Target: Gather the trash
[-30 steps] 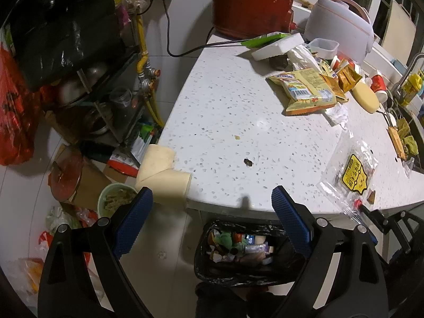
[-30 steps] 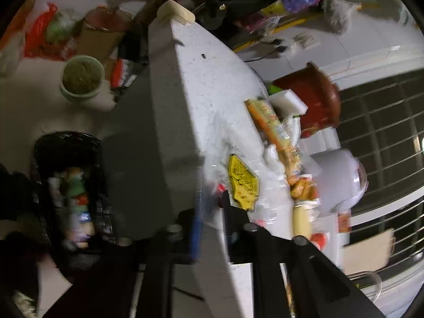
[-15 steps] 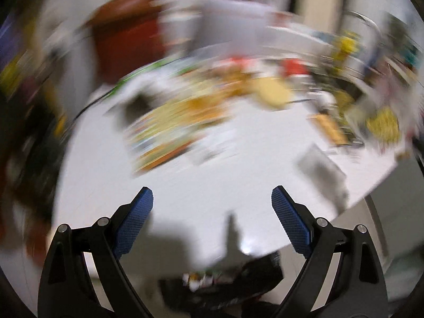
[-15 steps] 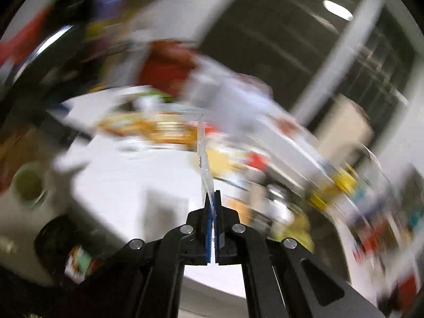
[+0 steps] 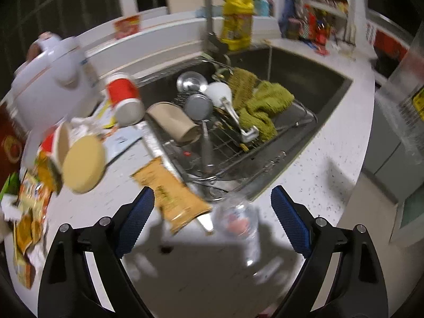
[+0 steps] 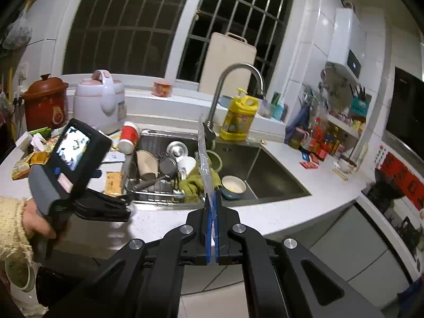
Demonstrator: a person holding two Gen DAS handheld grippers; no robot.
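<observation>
Right wrist view: right tool [image 6: 212, 206] clamps thin clear plastic wrapper [image 6: 205, 159]; left tool [image 5: 212, 212] spread apart.

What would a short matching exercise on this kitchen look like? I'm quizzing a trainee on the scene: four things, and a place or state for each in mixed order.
Things:
1. clear wrapper
2. green cloth
3. yellow bottle
4. left gripper

Places or states:
A. lying over the wire rack in the sink
B. open, nothing held
C. standing behind the sink, beside the tap
D. pinched in the shut right gripper

Pairs: 1-D, 2-A, 3-C, 4-B
</observation>
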